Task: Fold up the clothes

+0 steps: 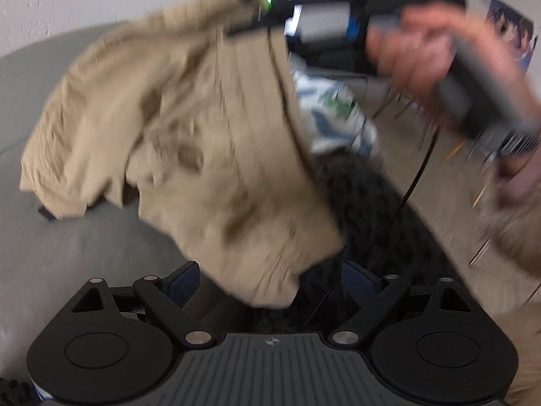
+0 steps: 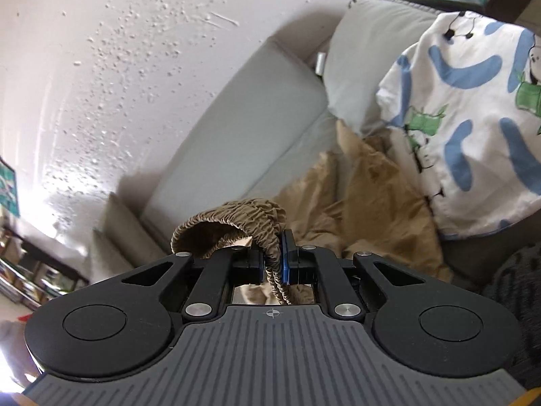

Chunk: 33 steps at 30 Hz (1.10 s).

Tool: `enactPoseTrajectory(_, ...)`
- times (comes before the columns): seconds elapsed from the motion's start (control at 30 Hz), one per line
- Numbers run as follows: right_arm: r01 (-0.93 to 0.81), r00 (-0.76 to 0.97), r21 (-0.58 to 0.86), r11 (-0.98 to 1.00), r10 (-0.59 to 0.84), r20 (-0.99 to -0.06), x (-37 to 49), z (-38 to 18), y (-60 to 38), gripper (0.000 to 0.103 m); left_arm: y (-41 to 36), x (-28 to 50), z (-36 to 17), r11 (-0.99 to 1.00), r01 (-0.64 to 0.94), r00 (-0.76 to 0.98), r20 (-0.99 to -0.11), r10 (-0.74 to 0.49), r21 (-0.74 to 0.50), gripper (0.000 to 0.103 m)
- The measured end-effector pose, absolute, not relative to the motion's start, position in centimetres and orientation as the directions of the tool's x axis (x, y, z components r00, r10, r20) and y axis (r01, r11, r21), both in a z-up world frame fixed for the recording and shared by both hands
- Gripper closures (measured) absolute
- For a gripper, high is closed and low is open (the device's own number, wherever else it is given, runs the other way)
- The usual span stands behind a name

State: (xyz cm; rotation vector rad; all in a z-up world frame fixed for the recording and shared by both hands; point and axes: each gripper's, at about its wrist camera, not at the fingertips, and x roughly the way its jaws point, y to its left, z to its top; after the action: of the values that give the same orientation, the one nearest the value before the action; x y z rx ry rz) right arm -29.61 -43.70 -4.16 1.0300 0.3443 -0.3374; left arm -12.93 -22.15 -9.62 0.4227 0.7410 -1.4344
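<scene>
Left wrist view. My left gripper (image 1: 267,279) stands with its jaws spread wide and nothing between them; the lower edge of the tan garment (image 1: 189,142) hangs just beyond and above the gap, whether touching the pads I cannot tell. The garment is lifted off the grey couch seat (image 1: 84,253), its top edge pinched far up at the centre by my right gripper (image 1: 252,23), which is blurred. The garment's left edge trails free over bare couch, leaving open room to the near left. To the right, a hand (image 1: 416,54) grips the dark handle, and a cable hangs down beside it. Behind the garment lie a white printed cloth (image 1: 334,115) and a dark knitted item (image 1: 372,209).

Right wrist view. My right gripper (image 2: 274,257) has its jaws closed on the tan garment's elastic waistband (image 2: 236,216), which loops up and to the left of the blue pads. More tan fabric lies bunched on the couch beyond, its right edge tucked beside the white printed cloth (image 2: 473,128). The couch back cushions (image 2: 257,108) and textured wall (image 2: 118,67) fill the far left, unobstructed.
</scene>
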Motion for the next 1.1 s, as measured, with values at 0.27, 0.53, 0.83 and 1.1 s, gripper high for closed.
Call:
enactPoseTrajectory(0.27, 0.427, 0.895, 0.868, 0.253, -0.257, -0.365, -31.2, -3.9, -48.3, 0.094, -24.2, -12.1, -10.7, 0.111, 0.956, -0.097, -0.648, -0.755, -0.273, 0.015)
enactPoseTrajectory(0.53, 0.615, 0.621, 0.787, 0.041, -0.641, -0.451, -41.9, -4.7, -51.0, 0.094, -27.0, -11.4, -10.2, 0.105, 0.909, -0.168, -0.585, -0.794, -0.404, 0.015)
enactPoseTrajectory(0.83, 0.644, 0.636, 0.764, 0.033, -0.577, -0.512, -46.6, -7.8, -48.4, 0.093, -31.0, -10.0, -12.0, 0.164, 0.627, -0.394, -0.492, -0.776, -0.762, 0.027)
enactPoseTrajectory(1.1, 0.632, 0.658, 0.772, 0.069, -0.573, -0.488, -46.3, -7.5, -49.5, 0.093, -30.9, -9.4, -13.4, 0.251, 0.363, -0.466, -0.408, -0.785, -0.897, 0.028)
